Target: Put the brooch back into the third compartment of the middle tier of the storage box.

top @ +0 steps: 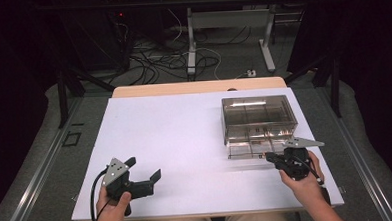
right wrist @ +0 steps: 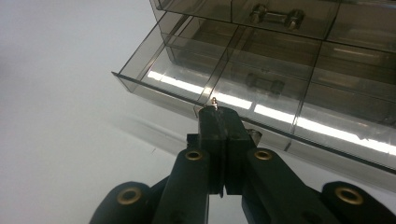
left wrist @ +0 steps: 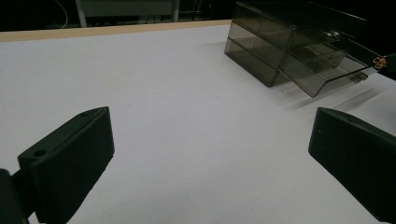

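- Overhead, from the high view: a smoked-plastic drawer cabinet (top: 259,117) stood on the right half of the white table (top: 175,136), its lowest drawer (top: 246,149) drawn partway out toward the person.
- The right gripper (top: 272,157) sat at that drawer's front edge, jaws together on the drawer's small handle, apparently placed there to slide the drawer.
- The left gripper (top: 146,175) rested near the table's front left, well apart from the cabinet, jaws spread wide and empty; it seemed parked out of the way.
- Floor cables (top: 181,58) lay beyond the table's far edge.
- From the left gripper view: both black jaws stood far apart over bare table surface, nothing between them. The cabinet (left wrist: 289,44) showed at upper right with the open drawer (left wrist: 327,74) jutting out and a brass handle (left wrist: 379,61) at its front.
- From the right gripper view: the jaws were pressed shut, pinching the handle (right wrist: 214,103), whose brass tip peeked above them. The drawer (right wrist: 261,100), divided into compartments, looked empty; a dark shape in it was probably a reflection of the handle (right wrist: 274,16) of the drawer above.
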`<state>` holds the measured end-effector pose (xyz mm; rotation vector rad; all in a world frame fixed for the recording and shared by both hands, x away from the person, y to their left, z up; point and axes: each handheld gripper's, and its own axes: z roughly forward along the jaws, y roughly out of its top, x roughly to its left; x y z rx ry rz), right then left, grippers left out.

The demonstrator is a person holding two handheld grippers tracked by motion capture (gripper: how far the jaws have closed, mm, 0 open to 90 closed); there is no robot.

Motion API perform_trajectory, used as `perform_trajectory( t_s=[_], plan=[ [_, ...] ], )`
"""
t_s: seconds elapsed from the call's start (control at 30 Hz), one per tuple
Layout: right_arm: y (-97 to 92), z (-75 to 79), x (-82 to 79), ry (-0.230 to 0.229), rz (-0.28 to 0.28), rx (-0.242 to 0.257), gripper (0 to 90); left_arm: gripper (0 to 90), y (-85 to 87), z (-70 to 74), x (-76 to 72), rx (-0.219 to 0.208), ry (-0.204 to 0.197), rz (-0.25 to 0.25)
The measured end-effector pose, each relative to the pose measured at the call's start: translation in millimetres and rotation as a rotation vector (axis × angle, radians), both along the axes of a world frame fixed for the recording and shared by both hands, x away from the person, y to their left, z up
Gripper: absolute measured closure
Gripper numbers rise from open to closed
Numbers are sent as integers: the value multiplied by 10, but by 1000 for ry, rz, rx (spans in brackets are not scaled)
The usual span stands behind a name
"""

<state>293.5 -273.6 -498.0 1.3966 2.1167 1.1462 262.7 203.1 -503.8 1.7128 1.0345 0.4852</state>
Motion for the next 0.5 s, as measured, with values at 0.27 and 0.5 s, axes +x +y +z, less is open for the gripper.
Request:
perform_trajectory(
  t_s=[0.27,0.5],
  plan=[
    [-42,10,5,-47,-17,9,900,4,4,1,-3,3,0,-1],
    [-86,14,22,-71,-35,6,900,4,7,2,-4,3,0,0]
  ],
)
